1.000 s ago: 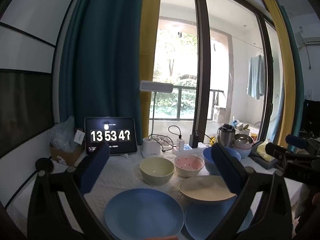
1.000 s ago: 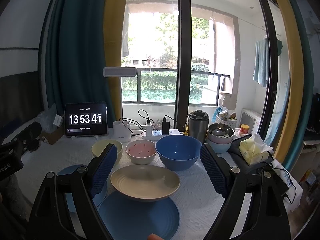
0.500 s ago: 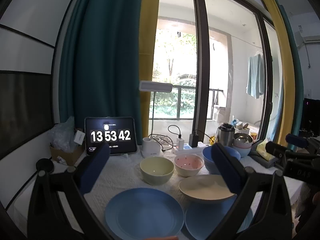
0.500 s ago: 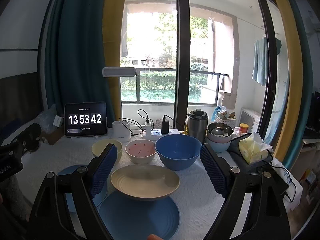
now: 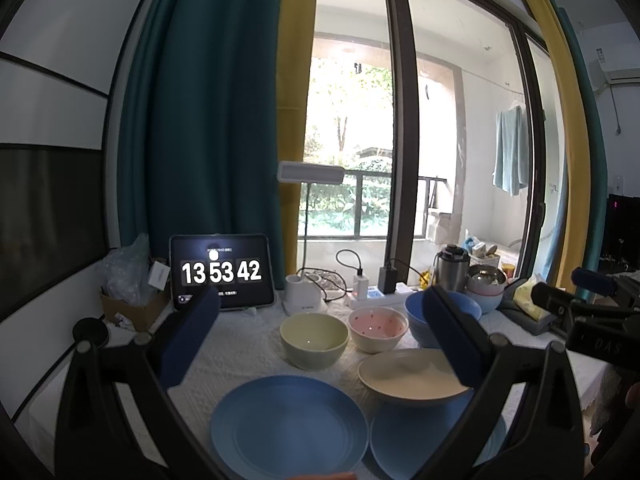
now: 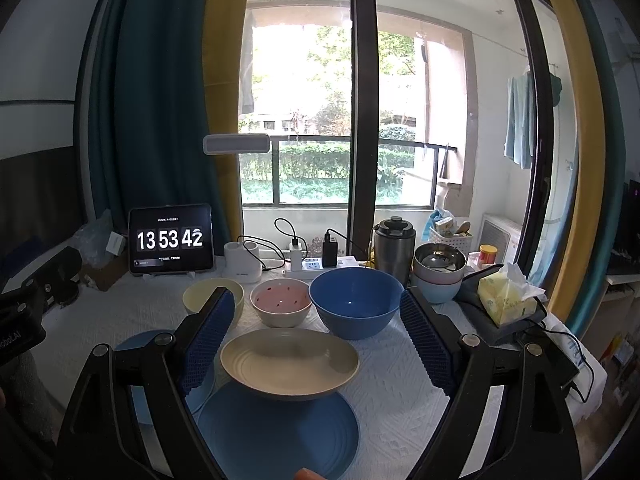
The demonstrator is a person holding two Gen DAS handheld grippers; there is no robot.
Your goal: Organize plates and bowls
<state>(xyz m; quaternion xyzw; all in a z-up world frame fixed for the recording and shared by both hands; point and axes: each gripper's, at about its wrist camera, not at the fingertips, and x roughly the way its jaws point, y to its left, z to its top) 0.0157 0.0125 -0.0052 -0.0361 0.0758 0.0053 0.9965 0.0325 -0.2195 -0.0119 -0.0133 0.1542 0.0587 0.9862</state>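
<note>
On the white cloth stand two blue plates: one at the left (image 5: 288, 424), one at the right (image 6: 276, 428) partly under a cream shallow dish (image 6: 290, 362). Behind them stand a pale yellow bowl (image 5: 314, 338), a pink spotted bowl (image 6: 282, 304) and a large blue bowl (image 6: 356, 300). My left gripper (image 5: 320, 334) is open and empty above the left plate. My right gripper (image 6: 316, 340) is open and empty, its fingers either side of the cream dish, apart from it.
At the back stand a tablet clock (image 6: 170, 240), a white lamp base (image 6: 242, 266), a power strip (image 6: 316, 266), a steel flask (image 6: 394, 248) and stacked bowls (image 6: 438, 276). A tissue pack (image 6: 506, 298) lies at the right. The table edge falls away at the right.
Both grippers have stayed nearly still and open. Only the clock reading has advanced.
</note>
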